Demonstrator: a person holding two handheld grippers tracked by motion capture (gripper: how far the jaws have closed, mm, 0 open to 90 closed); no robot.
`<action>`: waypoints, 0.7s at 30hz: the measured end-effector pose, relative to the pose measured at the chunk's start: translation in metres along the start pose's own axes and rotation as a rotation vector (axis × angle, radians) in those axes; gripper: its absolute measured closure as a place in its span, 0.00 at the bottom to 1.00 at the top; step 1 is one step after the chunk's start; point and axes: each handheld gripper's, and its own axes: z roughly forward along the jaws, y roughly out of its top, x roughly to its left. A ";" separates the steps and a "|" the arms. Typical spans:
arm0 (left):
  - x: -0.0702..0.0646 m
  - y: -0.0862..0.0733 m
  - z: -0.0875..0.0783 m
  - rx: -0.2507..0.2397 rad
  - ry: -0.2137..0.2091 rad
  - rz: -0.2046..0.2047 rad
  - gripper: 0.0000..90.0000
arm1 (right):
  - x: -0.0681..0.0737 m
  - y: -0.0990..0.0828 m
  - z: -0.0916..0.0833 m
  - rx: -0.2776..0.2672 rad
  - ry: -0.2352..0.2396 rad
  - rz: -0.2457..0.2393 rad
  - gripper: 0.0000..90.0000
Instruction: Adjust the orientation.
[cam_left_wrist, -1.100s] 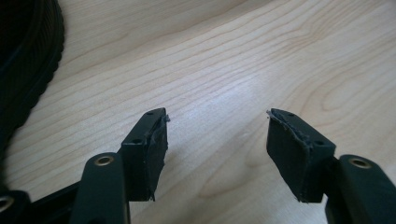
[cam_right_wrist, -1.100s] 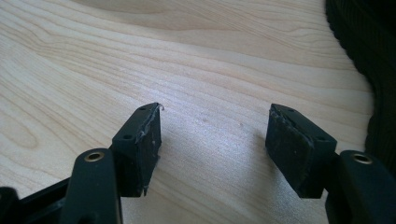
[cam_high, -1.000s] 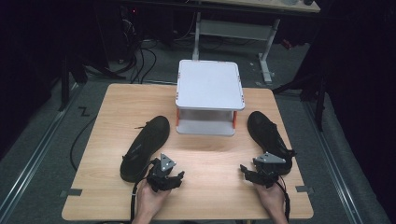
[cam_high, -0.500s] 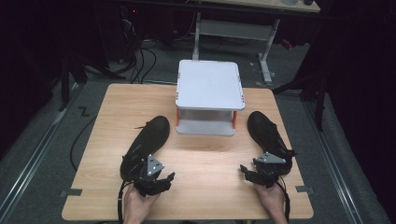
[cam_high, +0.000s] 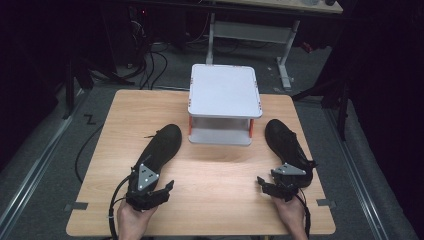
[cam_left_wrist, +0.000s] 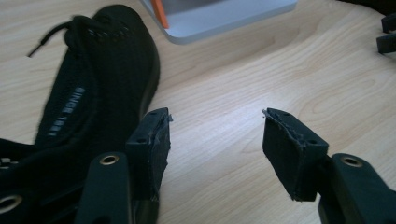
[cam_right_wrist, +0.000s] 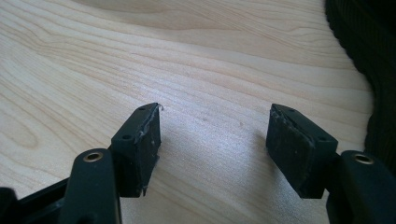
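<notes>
Light wooden table (cam_high: 215, 170) carries a white two-tier rack (cam_high: 224, 104) well ahead of both grippers, left black shoe (cam_high: 161, 146) just ahead of the left gripper (cam_high: 162, 192), right black shoe (cam_high: 287, 145) just beside the right gripper (cam_high: 264, 186).

Both hands come in at the table's (cam_high: 215, 165) near edge, the left hand-held gripper (cam_high: 167, 187) with its jaws apart and nothing between them, just closing and reopening slightly, the right hand-held gripper (cam_high: 261, 183) likewise wide and empty above the table.
</notes>
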 end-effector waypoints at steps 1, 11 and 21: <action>0.000 0.001 -0.001 -0.004 0.002 -0.002 0.46 | 0.000 0.000 0.000 0.000 0.000 0.000 0.39; 0.010 0.019 -0.001 -0.035 0.040 0.003 0.37 | 0.000 0.000 0.000 0.000 0.000 0.000 0.39; 0.013 0.030 0.003 -0.041 0.034 0.009 0.36 | 0.000 0.000 0.000 -0.001 0.001 -0.001 0.39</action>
